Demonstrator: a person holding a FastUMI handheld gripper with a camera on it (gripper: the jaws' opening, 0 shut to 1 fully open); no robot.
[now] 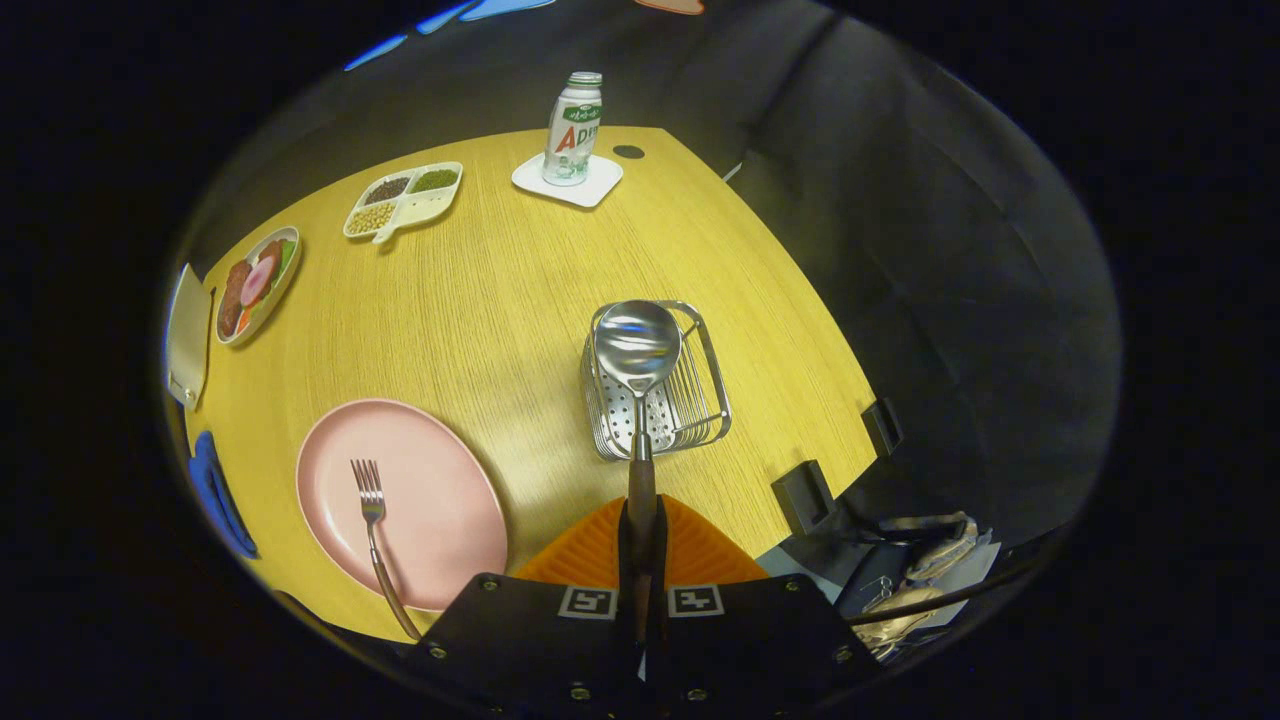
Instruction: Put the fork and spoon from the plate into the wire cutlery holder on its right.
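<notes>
- gripper (641,530): your two fingers are closed tight on the spoon's dark handle, no gap showing beyond the handle itself.
- spoon (637,345): held out ahead of the fingers, bowl facing up, over the wire holder. whether its tip touches the wires or hangs clear, you cannot tell from this angle.
- spoon, handling: stiff metal, light, polished and likely slippery at the bowl; the dark handle is the better place to hold, and that is where you have it. held at the far end, it may swing if the grip loosens.
- wire holder (700,400): sits on the table to the right of the plate, well apart from it; open wire sides, perforated floor. light enough, by the look, to shift if the spoon knocks it.
- fork (371,500): lies on the plate, prongs pointing away from you, handle running past the near rim. thin, rigid, low to the surface; take it by the overhanging handle.
- plate (440,520): pink, to the left of the fingers, near table edge.
- table (500,290): yellow wood.
- hard to make out: the fork's handle end passes behind the gripper body; the holder's near wall is partly covered by the spoon's neck; the holder's depth is unclear.
</notes>
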